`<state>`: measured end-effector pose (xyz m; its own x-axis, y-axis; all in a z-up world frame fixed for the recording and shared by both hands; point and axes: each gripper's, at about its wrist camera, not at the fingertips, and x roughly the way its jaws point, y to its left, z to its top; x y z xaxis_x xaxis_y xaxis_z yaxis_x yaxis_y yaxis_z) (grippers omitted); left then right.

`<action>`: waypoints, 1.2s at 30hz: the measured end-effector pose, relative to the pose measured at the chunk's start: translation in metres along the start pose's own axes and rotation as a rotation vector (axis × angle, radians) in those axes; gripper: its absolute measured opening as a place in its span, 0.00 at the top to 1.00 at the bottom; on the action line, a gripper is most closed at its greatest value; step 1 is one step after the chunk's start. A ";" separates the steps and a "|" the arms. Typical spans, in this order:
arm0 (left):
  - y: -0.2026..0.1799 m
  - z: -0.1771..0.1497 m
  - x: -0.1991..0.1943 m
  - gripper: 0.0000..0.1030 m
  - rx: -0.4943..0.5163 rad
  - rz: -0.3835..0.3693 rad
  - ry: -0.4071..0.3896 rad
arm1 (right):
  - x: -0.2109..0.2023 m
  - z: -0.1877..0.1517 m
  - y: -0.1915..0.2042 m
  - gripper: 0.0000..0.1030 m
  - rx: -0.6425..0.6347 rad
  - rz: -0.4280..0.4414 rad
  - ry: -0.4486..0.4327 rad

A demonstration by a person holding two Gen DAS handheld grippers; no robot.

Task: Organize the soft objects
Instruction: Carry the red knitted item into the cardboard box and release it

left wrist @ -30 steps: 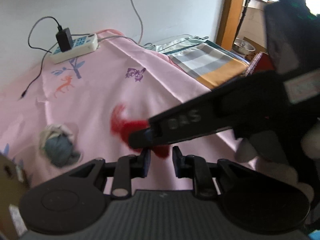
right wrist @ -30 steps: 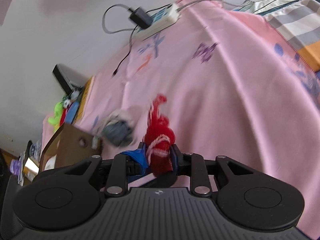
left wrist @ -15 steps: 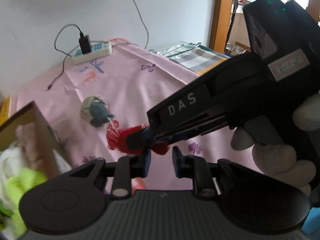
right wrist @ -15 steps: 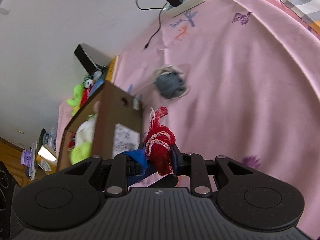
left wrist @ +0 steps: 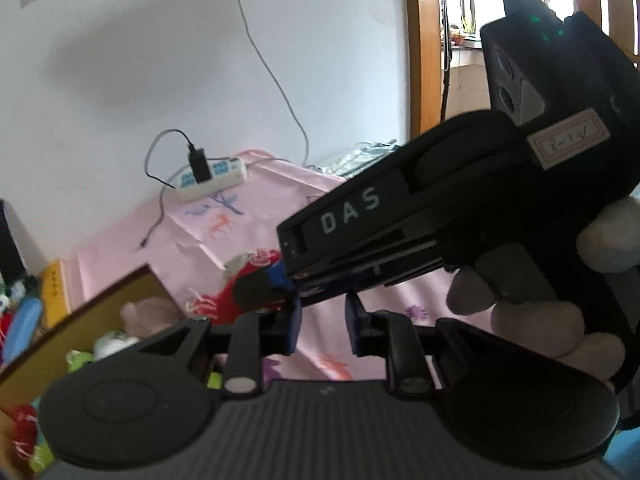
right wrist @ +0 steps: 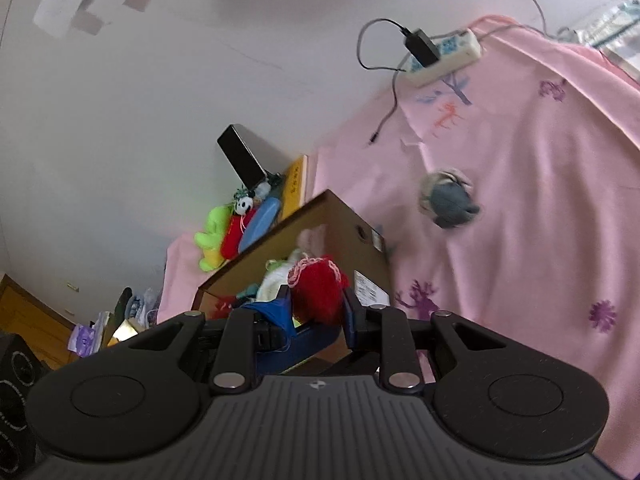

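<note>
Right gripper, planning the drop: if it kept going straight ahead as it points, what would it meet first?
Probably the open cardboard box: the right gripper, shut on the red toy, points into the soft toys inside, though depth is unclear.

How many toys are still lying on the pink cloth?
1: the grey toy lies alone on the pink cloth. The red toy is in the right claw over the box.

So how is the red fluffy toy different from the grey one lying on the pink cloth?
The red toy is bright red with pale pink yarn; the grey toy is dull blue-grey with some cream. The red toy is held in the right tool above the cardboard box; the grey toy lies loose on the pink cloth. Both are small and soft.
</note>
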<state>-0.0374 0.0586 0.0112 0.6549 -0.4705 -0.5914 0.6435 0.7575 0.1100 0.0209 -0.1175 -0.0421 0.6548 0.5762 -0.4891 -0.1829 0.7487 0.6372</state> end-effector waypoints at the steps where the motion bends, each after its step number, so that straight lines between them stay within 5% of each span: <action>1: 0.003 0.000 -0.003 0.80 0.007 0.008 -0.005 | 0.003 0.000 0.004 0.94 -0.003 0.004 -0.005; 10: 0.045 -0.011 -0.010 0.75 -0.015 0.093 -0.036 | 0.035 0.000 0.031 0.94 -0.002 0.068 -0.053; 18: 0.090 -0.036 0.022 0.75 -0.117 0.165 0.080 | 0.078 -0.009 0.033 0.93 0.038 0.000 -0.003; 29: 0.099 -0.045 0.020 0.75 -0.178 0.151 0.097 | 0.099 -0.012 0.033 0.92 0.028 -0.082 0.091; 36: 0.098 -0.047 0.009 0.56 -0.185 0.169 0.094 | 0.087 -0.009 0.032 0.86 0.029 -0.069 0.132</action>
<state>0.0133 0.1493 -0.0209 0.7015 -0.2926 -0.6499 0.4392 0.8956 0.0708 0.0653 -0.0411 -0.0697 0.5626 0.5636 -0.6049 -0.1186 0.7791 0.6155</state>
